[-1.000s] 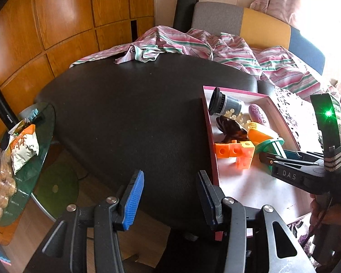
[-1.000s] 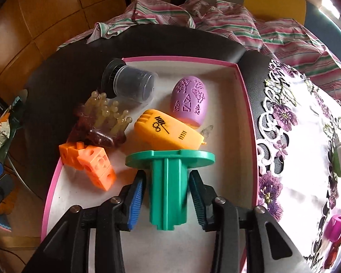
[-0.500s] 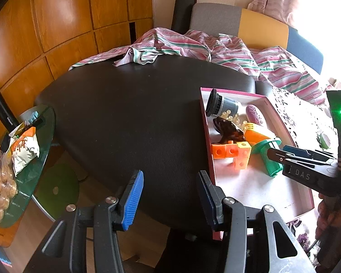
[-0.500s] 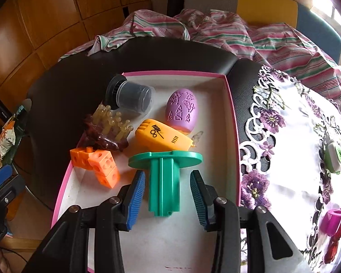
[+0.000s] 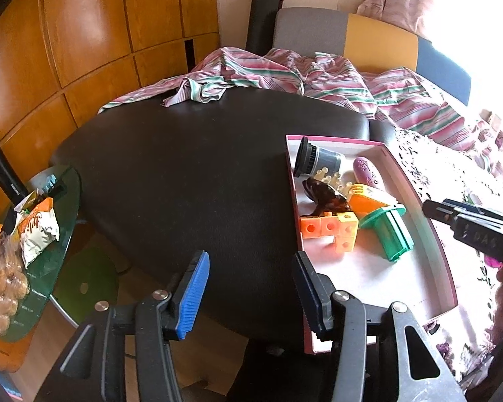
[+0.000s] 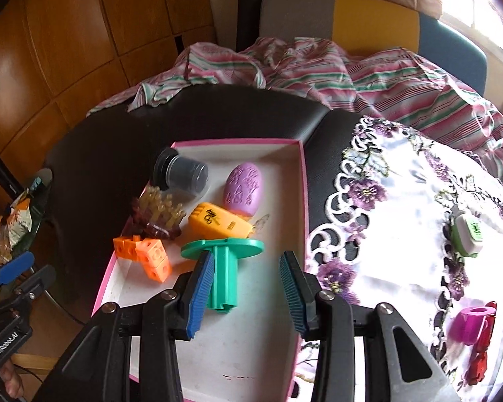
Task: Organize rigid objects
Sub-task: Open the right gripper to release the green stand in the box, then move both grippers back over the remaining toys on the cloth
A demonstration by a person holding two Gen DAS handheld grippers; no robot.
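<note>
The right gripper hangs above the near half of a shallow white box with a pink rim, its blue-padded jaws spread apart with nothing pinched between them. Below and slightly to the left of the gap lies a green plastic piece with a flat round flange and a ribbed stem, resting on the box floor with its stem pointing towards the camera; the left pad overlaps it in the picture, though whether they touch is hard to say.

Beyond it in the box lie a yellow-orange plastic toy with black markings, a purple patterned egg shape, a dark grey cylindrical cap on its side, a dark brown comb-like piece with pale pegs and a cluster of orange linking cubes.

The box sits on a black padded table, beside a white lace cloth with purple flowers that carries a small green and white gadget and a magenta cup-shaped toy.

The left gripper hovers over the table edge left of the box; its jaws are opening and nothing is between them
</note>
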